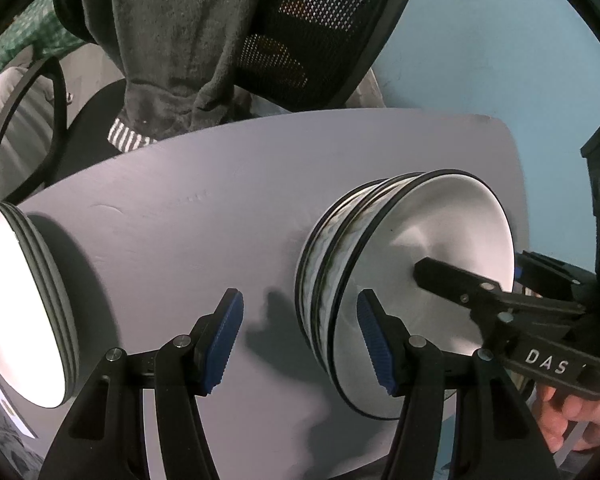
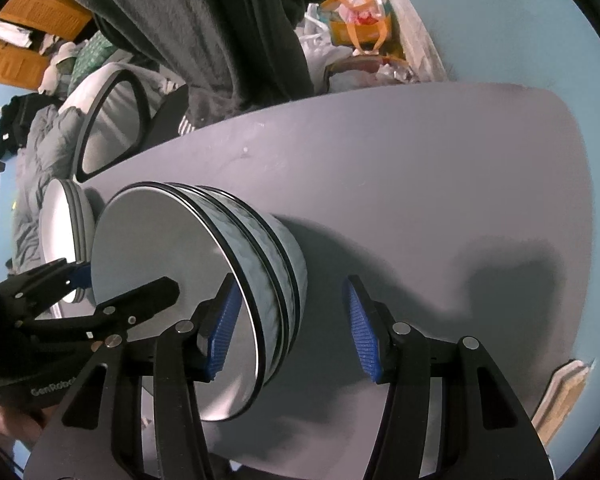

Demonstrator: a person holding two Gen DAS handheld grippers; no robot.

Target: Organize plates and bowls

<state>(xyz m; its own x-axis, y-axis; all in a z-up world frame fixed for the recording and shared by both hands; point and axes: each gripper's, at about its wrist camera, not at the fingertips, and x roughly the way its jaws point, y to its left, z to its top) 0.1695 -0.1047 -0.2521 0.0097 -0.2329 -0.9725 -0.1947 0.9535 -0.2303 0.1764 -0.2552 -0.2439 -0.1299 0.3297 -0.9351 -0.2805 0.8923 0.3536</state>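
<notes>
While both grippers point down at the grey table [image 1: 260, 184], the stack of bowls [image 1: 384, 276] stands near its middle and the stack of plates [image 1: 24, 304] sits well apart at the table's edge. The left gripper [image 1: 300, 340] straddles the bowl stack's rim with jaws apart, grasping nothing. The right gripper [image 2: 288, 332] does likewise on the opposite side, released and empty.

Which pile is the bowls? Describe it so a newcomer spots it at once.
Start at the grey table. Two piles of white dishes stand on it. The stack of bowls is the taller one with patterned, black-rimmed sides, between both grippers; the stack of plates is flat and plain.
</notes>
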